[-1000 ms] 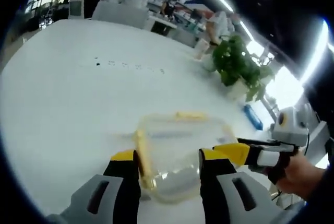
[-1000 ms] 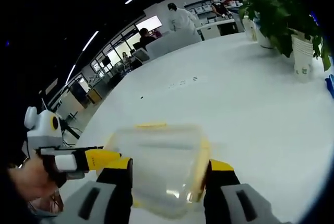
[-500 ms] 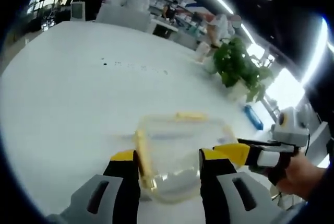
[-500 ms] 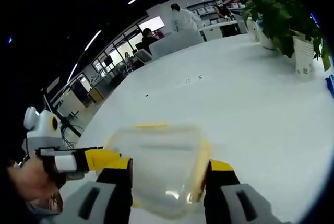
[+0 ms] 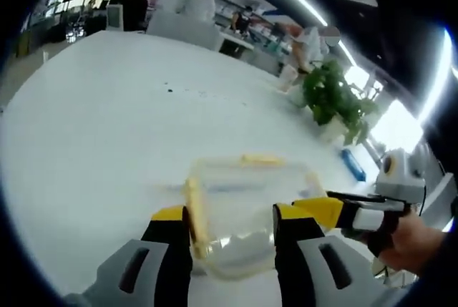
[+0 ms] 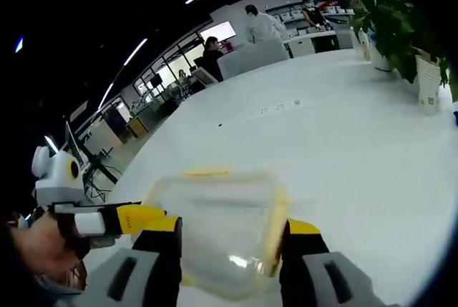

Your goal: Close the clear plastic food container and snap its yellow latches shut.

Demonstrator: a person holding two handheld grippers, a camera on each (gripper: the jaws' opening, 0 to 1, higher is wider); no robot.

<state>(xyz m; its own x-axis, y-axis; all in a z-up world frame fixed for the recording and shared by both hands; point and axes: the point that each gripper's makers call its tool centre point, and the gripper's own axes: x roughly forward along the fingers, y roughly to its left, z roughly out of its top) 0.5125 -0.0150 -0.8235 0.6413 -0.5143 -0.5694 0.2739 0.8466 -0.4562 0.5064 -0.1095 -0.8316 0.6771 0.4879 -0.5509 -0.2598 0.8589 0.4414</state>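
Note:
The clear plastic container (image 5: 247,203) with yellow latches sits between both pairs of jaws, above the white table (image 5: 93,142). My left gripper (image 5: 232,234) is shut on its near end, beside a yellow latch (image 5: 193,210). A second latch (image 5: 261,158) lies along the far edge. My right gripper (image 6: 232,239) is shut on the container (image 6: 222,225) from the opposite side, its lid looking down and blurred. In the left gripper view the right gripper's yellow finger (image 5: 322,208) reaches the container's right side. In the right gripper view the left gripper's finger (image 6: 136,217) meets its left side.
A leafy potted plant (image 5: 333,96) stands toward the table's far right, also seen as the plant (image 6: 401,31). A blue object (image 5: 354,164) lies near it. Hands (image 5: 411,239) hold the grippers. People and desks stand beyond the table's far edge.
Both views have drifted a little over the table, so the background has shifted. The container stays in the same place between both pairs of jaws.

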